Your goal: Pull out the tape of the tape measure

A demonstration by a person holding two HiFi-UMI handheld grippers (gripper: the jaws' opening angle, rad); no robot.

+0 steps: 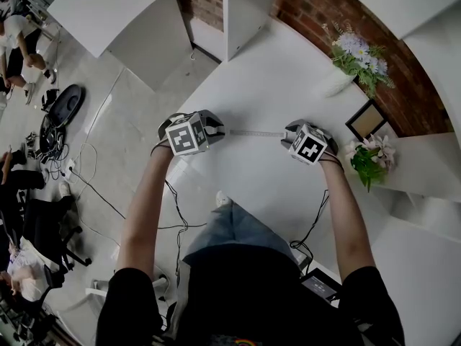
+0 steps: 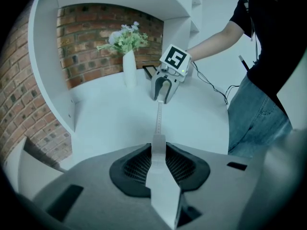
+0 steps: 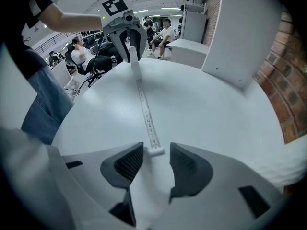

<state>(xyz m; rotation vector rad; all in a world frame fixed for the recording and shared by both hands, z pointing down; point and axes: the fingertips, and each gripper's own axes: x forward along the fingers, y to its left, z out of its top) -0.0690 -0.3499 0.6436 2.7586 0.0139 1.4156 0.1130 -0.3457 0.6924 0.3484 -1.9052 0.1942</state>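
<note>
The left gripper (image 2: 158, 152) is squeezed tight on the white tape measure (image 2: 162, 190), low in the middle of its own view. The right gripper (image 3: 156, 148) is open and holds nothing. The end tab (image 3: 155, 151) of the tape (image 3: 145, 111) lies on the desk (image 3: 216, 114) between its jaws, unpinched, and the tape runs straight up the frame toward the left gripper, so I think the right hand is nearer to grab it.
</note>
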